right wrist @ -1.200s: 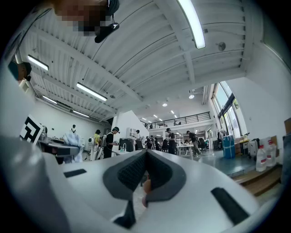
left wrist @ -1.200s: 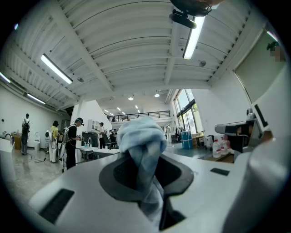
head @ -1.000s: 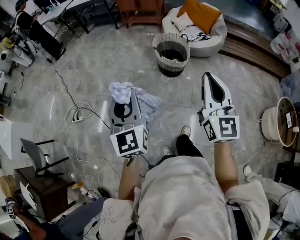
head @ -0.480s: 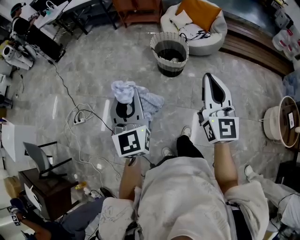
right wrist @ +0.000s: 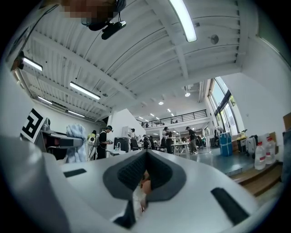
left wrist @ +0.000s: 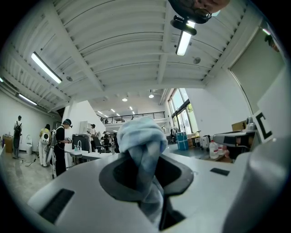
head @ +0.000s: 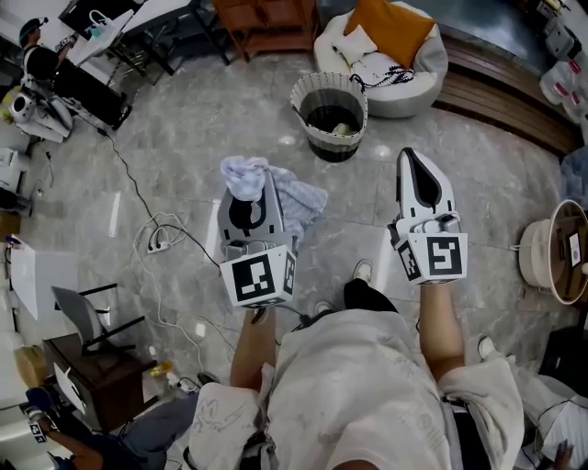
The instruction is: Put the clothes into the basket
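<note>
Left claw is clamped on a light blue cloth. The jaws aren't fully together because the fabric is wadded up between the pads. It bunches into a knot right at the tip, and the rest hangs off toward 3 o'clock, up off the floor. In the left gripper view the cloth fills the gap between the pads and sticks up above them.

Right claw has its jaws pretty much together, with just a thin slit left. In the right gripper view there's a little pale and orange bit showing in that slit. I honestly can't tell if it's pinched in there or just something behind it. Nothing hangs from that claw in the head view.

The basket sits on the floor at about 1 o'clock from the left claw and 11 o'clock from the right one, well apart from both. It's dark inside, with something pale at the bottom. Just past it, at 1 o'clock, is a white beanbag chair with an orange cushion. A tangle of cables lies at 9 o'clock from the left claw.
</note>
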Available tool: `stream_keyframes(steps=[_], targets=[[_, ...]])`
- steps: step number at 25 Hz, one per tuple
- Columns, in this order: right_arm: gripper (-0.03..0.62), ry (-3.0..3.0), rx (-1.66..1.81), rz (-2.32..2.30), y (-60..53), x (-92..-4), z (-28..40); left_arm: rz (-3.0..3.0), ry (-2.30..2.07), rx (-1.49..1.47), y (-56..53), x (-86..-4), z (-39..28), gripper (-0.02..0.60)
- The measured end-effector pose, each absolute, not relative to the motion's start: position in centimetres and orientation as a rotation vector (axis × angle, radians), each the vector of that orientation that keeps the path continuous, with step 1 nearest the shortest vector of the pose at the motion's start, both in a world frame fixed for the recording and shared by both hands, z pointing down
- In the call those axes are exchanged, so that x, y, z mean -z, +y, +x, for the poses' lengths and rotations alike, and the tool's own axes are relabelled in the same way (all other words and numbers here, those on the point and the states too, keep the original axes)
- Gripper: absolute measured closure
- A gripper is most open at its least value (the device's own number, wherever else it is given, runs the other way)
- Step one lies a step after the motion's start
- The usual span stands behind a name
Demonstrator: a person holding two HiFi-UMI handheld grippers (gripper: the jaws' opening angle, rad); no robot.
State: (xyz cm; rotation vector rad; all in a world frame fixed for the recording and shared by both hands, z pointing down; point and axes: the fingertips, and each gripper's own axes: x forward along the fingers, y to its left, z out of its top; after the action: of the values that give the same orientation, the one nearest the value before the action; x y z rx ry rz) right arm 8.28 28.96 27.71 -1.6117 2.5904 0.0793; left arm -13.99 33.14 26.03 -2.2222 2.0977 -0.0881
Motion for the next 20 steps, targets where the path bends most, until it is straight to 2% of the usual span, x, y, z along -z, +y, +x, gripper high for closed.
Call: stream_keyframes(steps=[10, 20], targets=[[0.606, 2.601, -0.093, -1.603, 22.3, -27.6, 13.7, -2.206, 2.086, 0.067, 26.0, -25.0, -8.4, 0.5], [0.606, 2.605, -0.068, -1.587, 17.4, -28.7, 15.5, -2.19, 2.098, 0.073, 20.8, -24.9, -6.8, 0.5]])
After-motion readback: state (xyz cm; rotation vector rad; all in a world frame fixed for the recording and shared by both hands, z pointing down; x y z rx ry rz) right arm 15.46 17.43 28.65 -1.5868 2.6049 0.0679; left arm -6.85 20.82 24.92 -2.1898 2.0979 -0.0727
